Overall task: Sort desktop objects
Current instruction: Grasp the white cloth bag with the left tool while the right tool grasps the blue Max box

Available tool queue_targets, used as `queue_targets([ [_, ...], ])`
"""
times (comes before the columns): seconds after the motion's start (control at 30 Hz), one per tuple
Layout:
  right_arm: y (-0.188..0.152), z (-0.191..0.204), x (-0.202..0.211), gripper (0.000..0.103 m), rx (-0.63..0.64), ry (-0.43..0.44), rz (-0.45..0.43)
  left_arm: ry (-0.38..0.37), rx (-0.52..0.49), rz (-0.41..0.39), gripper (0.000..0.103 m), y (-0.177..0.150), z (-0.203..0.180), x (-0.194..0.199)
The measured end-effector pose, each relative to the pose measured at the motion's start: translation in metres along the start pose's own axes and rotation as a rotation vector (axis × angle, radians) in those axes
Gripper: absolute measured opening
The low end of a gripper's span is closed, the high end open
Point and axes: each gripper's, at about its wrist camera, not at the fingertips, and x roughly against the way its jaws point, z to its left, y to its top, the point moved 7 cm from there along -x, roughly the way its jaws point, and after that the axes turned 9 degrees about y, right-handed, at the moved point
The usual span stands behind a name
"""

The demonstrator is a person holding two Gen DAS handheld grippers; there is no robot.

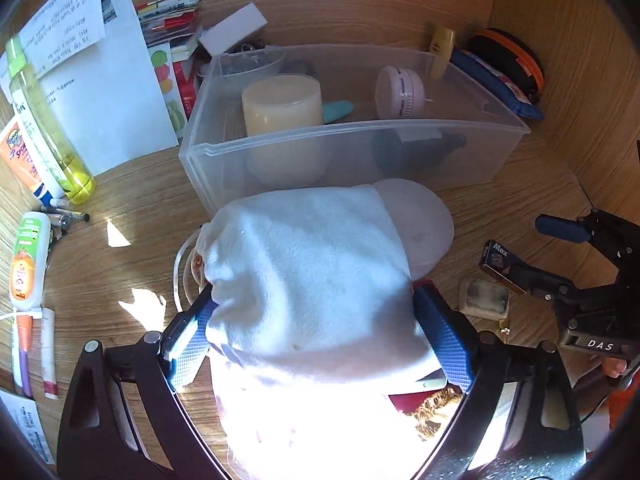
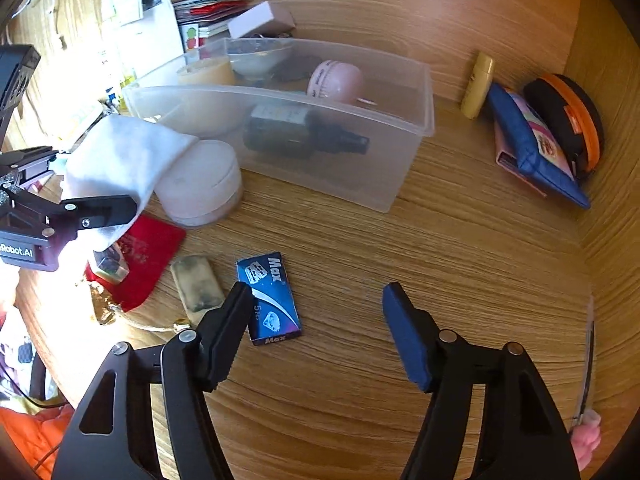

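I am looking at a wooden desk (image 2: 400, 240) with brown lines running across it. A back wall (image 2: 380, 8) is standing behind it, and a side wall (image 2: 608, 220) is standing beside it. Sunshine is making bright spots (image 1: 118, 236) on the wood. Something orange (image 2: 28, 428) is lying low beside the desk.

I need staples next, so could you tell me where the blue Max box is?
In the right wrist view, the blue Max box lies flat on the desk, beside the right gripper.

Left gripper (image 1: 316, 332) clamps the white cloth (image 1: 308, 272) between its blue pads (image 1: 444, 340); just ahead, a pale round lid (image 1: 424, 224) peeks from under the cloth; beyond sits the clear bin (image 1: 344, 148); right gripper (image 1: 576, 248) hangs off to the right
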Motion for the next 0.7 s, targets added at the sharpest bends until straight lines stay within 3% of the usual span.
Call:
queue_targets([
  [0.33,0.002,0.014,-0.004,0.061,0.056,0.031,0.020,0.041,-0.022,-0.029,0.095,0.003,-0.007,-0.008],
  [0.47,-0.004,0.018,-0.006,0.057,0.094,0.048,0.044,0.048,-0.022,-0.049,0.086,0.002,-0.005,-0.007],
  [0.57,-0.005,0.025,-0.008,0.051,0.126,0.064,0.047,0.064,-0.045,-0.074,0.079,0.001,-0.006,-0.005],
  [0.7,0.001,0.026,-0.014,0.033,0.101,0.120,0.057,0.054,-0.053,-0.091,0.070,0.001,-0.008,-0.001],
])
